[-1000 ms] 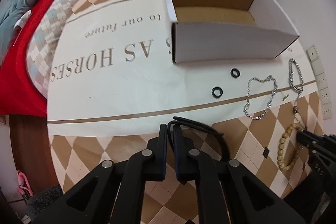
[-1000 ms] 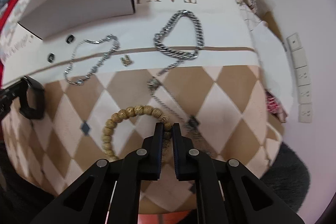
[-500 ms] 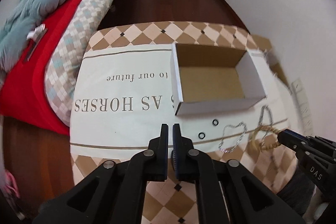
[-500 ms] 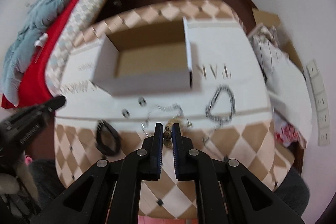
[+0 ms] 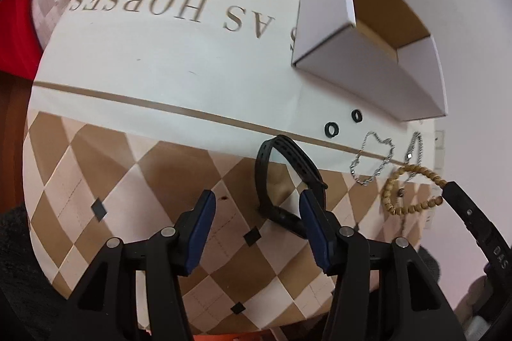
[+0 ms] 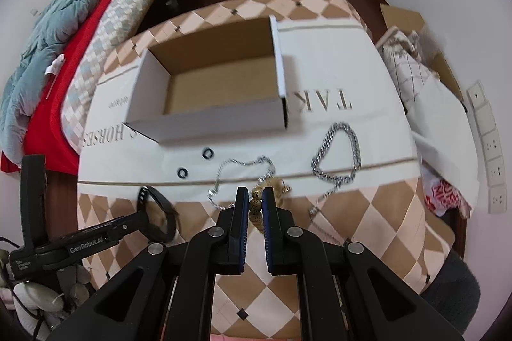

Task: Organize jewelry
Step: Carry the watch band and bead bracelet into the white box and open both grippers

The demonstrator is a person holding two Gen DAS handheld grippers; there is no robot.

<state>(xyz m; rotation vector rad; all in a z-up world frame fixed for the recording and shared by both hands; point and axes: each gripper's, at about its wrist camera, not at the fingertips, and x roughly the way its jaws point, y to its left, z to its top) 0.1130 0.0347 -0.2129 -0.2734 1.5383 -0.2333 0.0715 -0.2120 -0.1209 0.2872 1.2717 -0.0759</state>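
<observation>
My right gripper is shut on a wooden bead bracelet and holds it above the cloth; it also shows in the left wrist view. My left gripper is open, low over the cloth, with a black wristband standing by its right finger. The wristband also shows in the right wrist view. An open white cardboard box stands behind. Two black rings, a thin silver chain and a thick silver chain lie in front of it.
The cloth-covered table has a diamond pattern and printed lettering. A bed with red and blue covers lies to the left. Bags and cardboard sit at the right by wall sockets.
My left gripper has opened and dropped close to the black wristband. My right gripper has lifted the bead bracelet off the cloth and keeps hold of it.
</observation>
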